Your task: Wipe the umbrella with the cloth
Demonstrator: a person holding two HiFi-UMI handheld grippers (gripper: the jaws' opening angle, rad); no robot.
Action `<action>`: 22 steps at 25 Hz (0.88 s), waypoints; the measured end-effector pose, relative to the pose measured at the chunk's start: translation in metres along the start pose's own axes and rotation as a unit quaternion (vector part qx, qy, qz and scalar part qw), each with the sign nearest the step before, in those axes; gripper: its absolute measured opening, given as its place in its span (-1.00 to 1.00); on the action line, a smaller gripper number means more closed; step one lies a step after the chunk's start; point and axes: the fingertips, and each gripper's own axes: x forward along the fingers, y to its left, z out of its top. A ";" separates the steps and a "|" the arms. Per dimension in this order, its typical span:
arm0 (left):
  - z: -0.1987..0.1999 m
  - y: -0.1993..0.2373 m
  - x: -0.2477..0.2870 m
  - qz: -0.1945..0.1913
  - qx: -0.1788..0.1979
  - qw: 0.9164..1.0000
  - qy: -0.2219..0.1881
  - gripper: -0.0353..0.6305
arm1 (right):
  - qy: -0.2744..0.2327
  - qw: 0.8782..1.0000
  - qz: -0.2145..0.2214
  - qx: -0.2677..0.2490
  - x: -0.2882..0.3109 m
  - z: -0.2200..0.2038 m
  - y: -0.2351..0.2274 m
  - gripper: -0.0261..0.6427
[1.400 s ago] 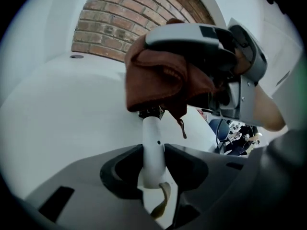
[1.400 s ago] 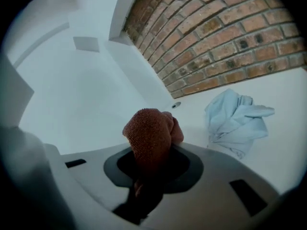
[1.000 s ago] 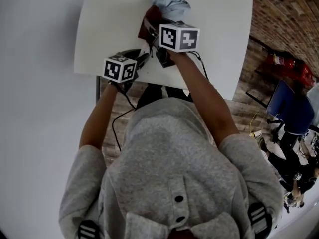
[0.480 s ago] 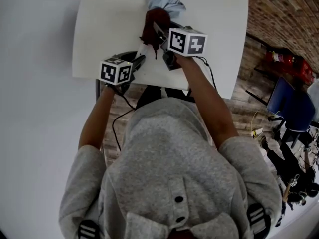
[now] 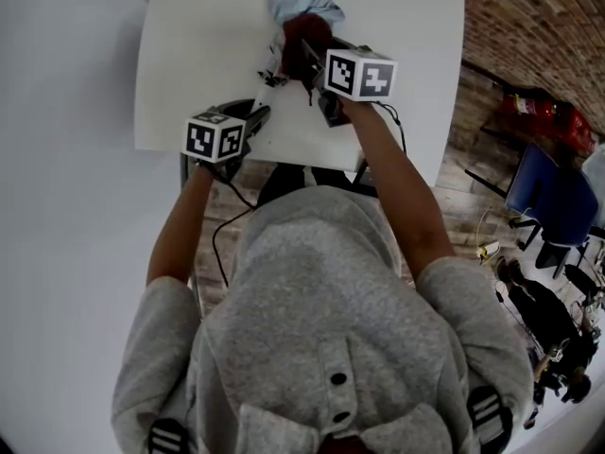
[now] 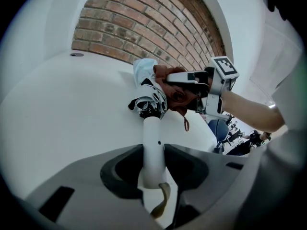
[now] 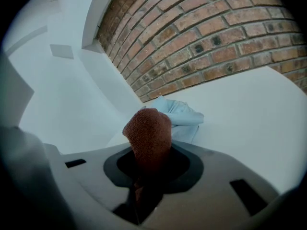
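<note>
White table — brick wall (red, pale mortar) behind

No text, label, brand or number can be read.

Free room is offered by the white counter from its middle out to 9 and 10 o'clock in the head view, where the top is bare. Passage toward 12 o'clock is barred by a crumpled pale blue fabric near the far edge. Just before it lies the folded black-and-white patterned umbrella with a white handle. Over that, a rust-brown knitted cloth is held. The strip at 3 o'clock is left bare, and a red brick wall is raised behind the counter.
</note>
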 end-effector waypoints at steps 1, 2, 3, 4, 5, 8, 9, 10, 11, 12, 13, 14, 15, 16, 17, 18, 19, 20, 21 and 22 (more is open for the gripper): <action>0.001 0.001 0.000 0.002 0.002 1.000 0.000 -0.44 | -0.001 1.000 -0.004 -0.005 0.000 0.003 -0.004 -0.63; 0.002 0.001 -0.001 0.004 0.004 1.000 0.000 -0.44 | -0.002 1.000 -0.009 -0.010 -0.001 0.006 -0.008 -0.63; 0.002 0.001 -0.001 0.005 0.004 1.000 0.000 -0.44 | -0.004 1.000 -0.016 -0.016 -0.002 0.009 -0.014 -0.63; 0.001 0.001 0.000 0.004 0.003 1.000 0.001 -0.44 | -0.005 0.999 -0.023 -0.022 -0.002 0.013 -0.020 -0.63; 0.001 0.001 0.000 0.004 0.002 1.000 0.001 -0.44 | -0.005 0.999 -0.030 -0.028 -0.003 0.016 -0.026 -0.63; 0.003 0.001 0.000 0.006 0.005 1.000 0.001 -0.44 | -0.007 0.998 -0.051 -0.044 -0.003 0.029 -0.046 -0.63; 0.003 0.000 0.000 0.006 0.006 1.000 0.001 -0.44 | -0.009 0.997 -0.060 -0.049 -0.005 0.033 -0.052 -0.63; 0.002 0.000 0.001 0.006 0.006 1.000 0.001 -0.44 | -0.012 0.996 -0.070 -0.055 -0.007 0.038 -0.059 -0.63; 0.001 0.000 0.001 0.007 0.007 1.000 0.001 -0.44 | -0.016 0.995 -0.080 -0.058 -0.008 0.042 -0.066 -0.63; 0.001 0.000 0.001 0.008 0.007 1.000 0.002 -0.44 | -0.020 0.994 -0.090 -0.059 -0.010 0.047 -0.073 -0.63; 0.001 0.000 0.000 0.009 0.008 1.000 0.002 -0.44 | -0.024 0.993 -0.102 -0.058 -0.011 0.052 -0.081 -0.63; 0.002 0.000 0.001 0.008 0.009 1.000 0.002 -0.44 | -0.027 0.991 -0.115 -0.059 -0.014 0.057 -0.089 -0.63; 0.002 0.000 0.001 0.008 0.009 1.000 0.003 -0.44 | -0.029 0.989 -0.130 -0.060 -0.016 0.062 -0.097 -0.63; 0.002 0.000 0.001 0.008 0.010 1.000 0.003 -0.44 | -0.032 0.987 -0.142 -0.062 -0.018 0.066 -0.103 -0.63; 0.001 0.000 0.001 0.008 0.010 1.000 0.004 -0.44 | -0.035 0.986 -0.149 -0.062 -0.019 0.071 -0.109 -0.63; 0.001 0.001 0.000 0.008 0.010 1.000 0.004 -0.44 | -0.040 0.986 -0.152 -0.060 -0.018 0.075 -0.113 -0.63; 0.000 0.001 0.000 0.008 0.010 1.000 0.005 -0.44 | -0.045 0.986 -0.151 -0.058 -0.016 0.078 -0.116 -0.63; 0.000 0.001 0.000 0.008 0.010 1.000 0.005 -0.44 | -0.048 0.986 -0.148 -0.059 -0.013 0.082 -0.116 -0.63; 0.000 0.001 0.000 0.007 0.010 1.000 0.005 -0.44 | -0.050 0.986 -0.147 -0.067 -0.012 0.087 -0.113 -0.63; 0.001 0.001 0.001 0.006 0.009 1.000 0.005 -0.44 | -0.052 0.985 -0.143 -0.080 -0.010 0.091 -0.107 -0.63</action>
